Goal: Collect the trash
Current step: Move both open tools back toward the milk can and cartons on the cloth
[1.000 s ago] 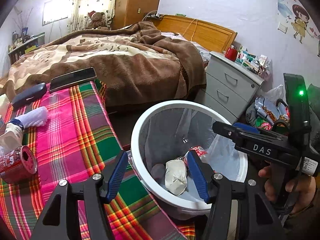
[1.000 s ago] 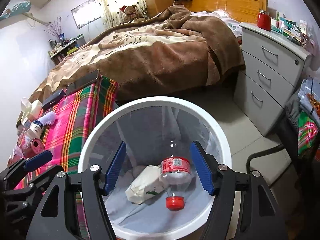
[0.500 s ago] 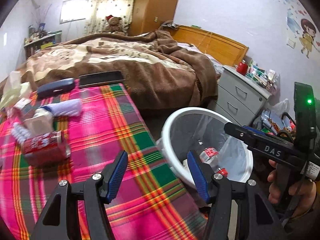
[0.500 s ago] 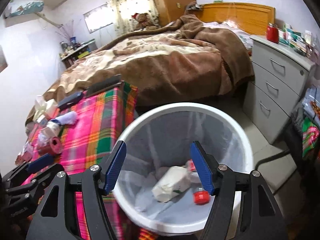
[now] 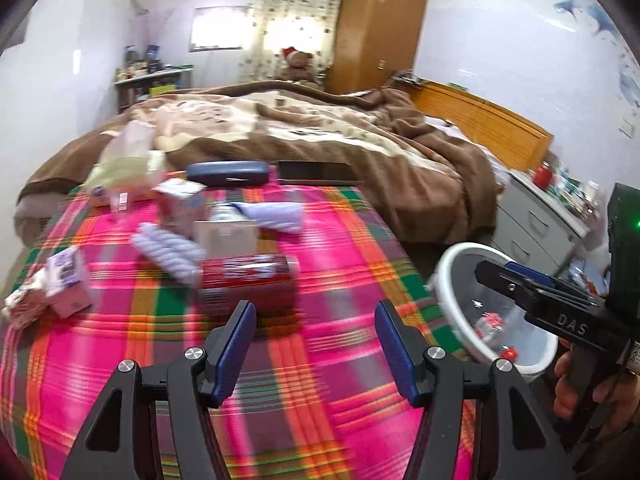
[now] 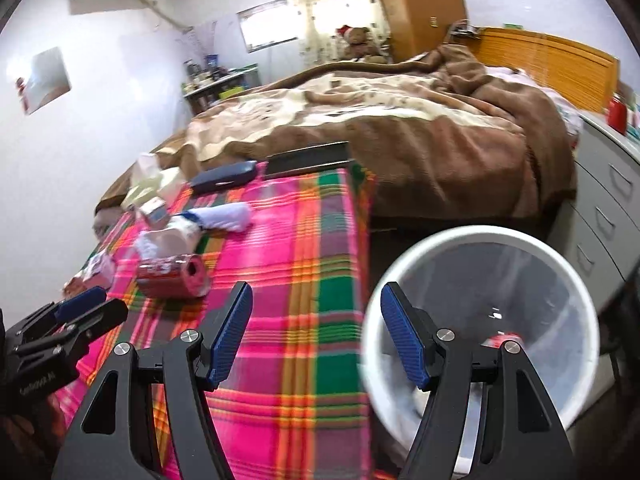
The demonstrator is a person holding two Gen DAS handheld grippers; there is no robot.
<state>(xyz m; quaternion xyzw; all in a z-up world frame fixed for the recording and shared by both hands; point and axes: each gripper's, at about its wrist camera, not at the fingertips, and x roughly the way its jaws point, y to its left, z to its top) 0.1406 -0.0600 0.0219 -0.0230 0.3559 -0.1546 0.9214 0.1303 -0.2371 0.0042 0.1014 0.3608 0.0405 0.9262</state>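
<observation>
A red can lies on its side on the pink plaid cloth, just beyond my left gripper, which stands open and empty. Behind the can lie a white carton, a pale ribbed piece and small cartons. At the table's right stands the white bin with a bottle inside. My right gripper stands open with nothing in it, straddling the cloth's edge and the bin's rim; the can lies to its far left.
At the table's far end lie a dark blue case, a black flat device and a tissue pack. A bed with a brown blanket stands behind. Grey drawers flank the bin.
Both grippers swung left, away from over the bin toward the plaid table. The can and cartons now sit ahead of the left gripper. Neither jaw opening changed.
</observation>
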